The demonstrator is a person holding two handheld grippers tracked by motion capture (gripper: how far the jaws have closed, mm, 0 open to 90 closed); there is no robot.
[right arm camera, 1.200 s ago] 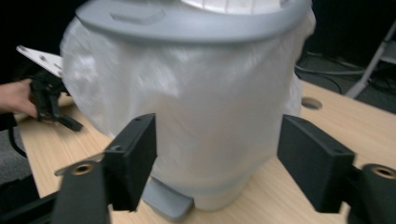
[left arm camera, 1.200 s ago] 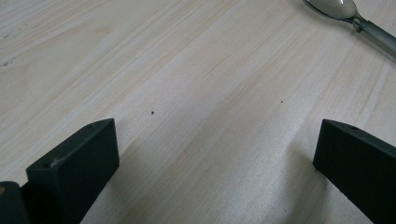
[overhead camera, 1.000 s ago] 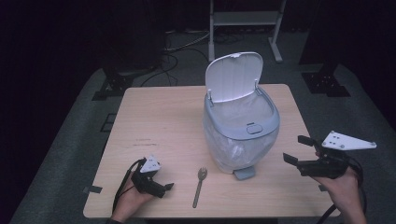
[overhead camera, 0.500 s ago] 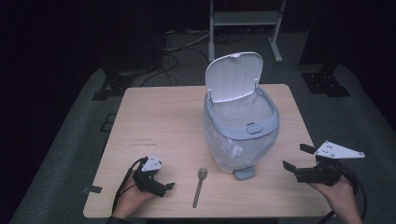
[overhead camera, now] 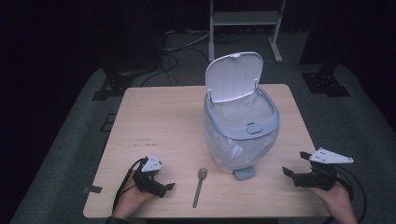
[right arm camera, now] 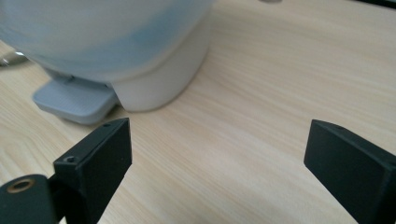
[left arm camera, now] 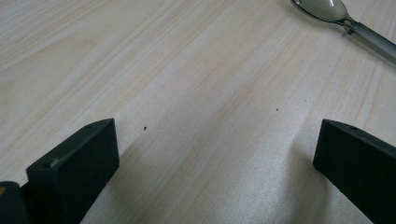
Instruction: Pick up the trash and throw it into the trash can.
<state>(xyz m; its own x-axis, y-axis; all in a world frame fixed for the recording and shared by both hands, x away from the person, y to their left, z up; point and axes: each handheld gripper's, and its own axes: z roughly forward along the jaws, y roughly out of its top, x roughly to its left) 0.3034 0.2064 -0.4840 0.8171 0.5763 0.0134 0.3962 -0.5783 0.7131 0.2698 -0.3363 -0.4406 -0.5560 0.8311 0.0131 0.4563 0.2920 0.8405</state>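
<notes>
Both grippers, left [overhead camera: 169, 186] and right [overhead camera: 293, 164], gaping empty; risking nudging spoon [overhead camera: 199, 185] or tipping bin [overhead camera: 240, 135] near desk [overhead camera: 159, 121] edge.

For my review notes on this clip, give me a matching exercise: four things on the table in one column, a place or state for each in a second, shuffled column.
Things:
1. Pale blue plastic pedal bin
2. Metal spoon
3. Left tongs
4. Right tongs

Places or states:
A. Open, near the table's right front corner
B. Lid raised, clear liner inside
C. Lying flat, just left of the bin's pedal
D. Open, low at the table's left front

Pairs: 1-B, 2-C, 3-D, 4-A
</notes>
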